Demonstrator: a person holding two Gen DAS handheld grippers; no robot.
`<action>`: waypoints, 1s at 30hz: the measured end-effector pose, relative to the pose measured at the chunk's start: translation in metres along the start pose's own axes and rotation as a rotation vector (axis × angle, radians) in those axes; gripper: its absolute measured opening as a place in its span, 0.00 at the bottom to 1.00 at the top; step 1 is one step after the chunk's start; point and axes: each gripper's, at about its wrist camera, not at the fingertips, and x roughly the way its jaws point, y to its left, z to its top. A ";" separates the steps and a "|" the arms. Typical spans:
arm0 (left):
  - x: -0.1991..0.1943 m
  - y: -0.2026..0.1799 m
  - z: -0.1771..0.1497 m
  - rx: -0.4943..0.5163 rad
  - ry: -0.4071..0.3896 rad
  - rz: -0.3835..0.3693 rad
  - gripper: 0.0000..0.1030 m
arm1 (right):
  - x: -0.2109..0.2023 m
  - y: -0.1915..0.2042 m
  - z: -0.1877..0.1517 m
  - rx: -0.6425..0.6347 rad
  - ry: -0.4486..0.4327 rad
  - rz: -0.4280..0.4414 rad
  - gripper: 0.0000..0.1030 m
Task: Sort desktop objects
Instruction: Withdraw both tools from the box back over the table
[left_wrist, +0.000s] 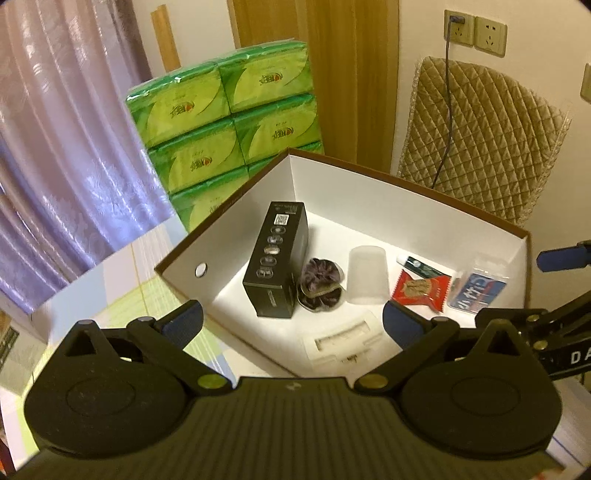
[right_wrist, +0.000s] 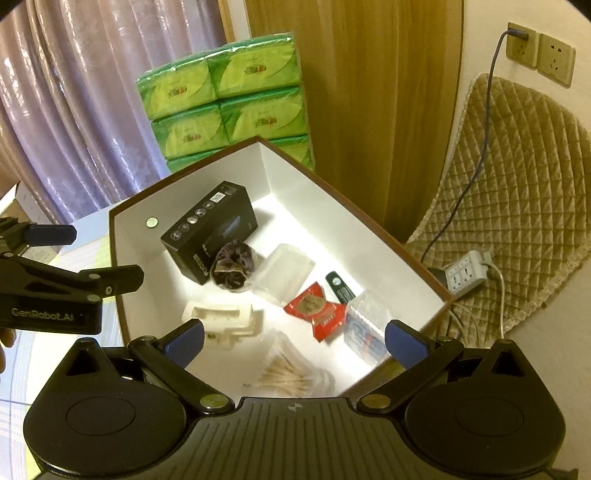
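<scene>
I have both tools spread and empty over the storage box (right_wrist: 369, 236), the left tool (left_wrist: 291, 325) and the right tool (right_wrist: 293, 339). Everything sorted lies inside it, ahead of my fingers: black carton (right_wrist: 210, 229), purple scrunchie (right_wrist: 232, 266), red sachet (right_wrist: 317, 310), cotton swabs (right_wrist: 288, 373). My worry is crowding: reaching down, a finger could catch the box's near wall or knock the clear cup (right_wrist: 284, 273). My two tools are close enough to collide. The bench (left_wrist: 122, 291) is pale and glossy; curtains (left_wrist: 55, 147) and tissue packs (left_wrist: 229, 110) stand beyond.
</scene>
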 end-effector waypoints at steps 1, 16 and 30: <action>-0.004 0.000 -0.002 -0.006 0.001 -0.003 0.99 | -0.003 0.002 -0.002 0.000 -0.001 0.000 0.98; -0.063 0.010 -0.043 -0.088 -0.016 -0.026 0.99 | -0.045 0.033 -0.029 0.004 -0.008 0.010 0.98; -0.110 0.024 -0.103 -0.171 0.017 -0.033 0.99 | -0.072 0.062 -0.062 -0.015 0.023 0.009 0.98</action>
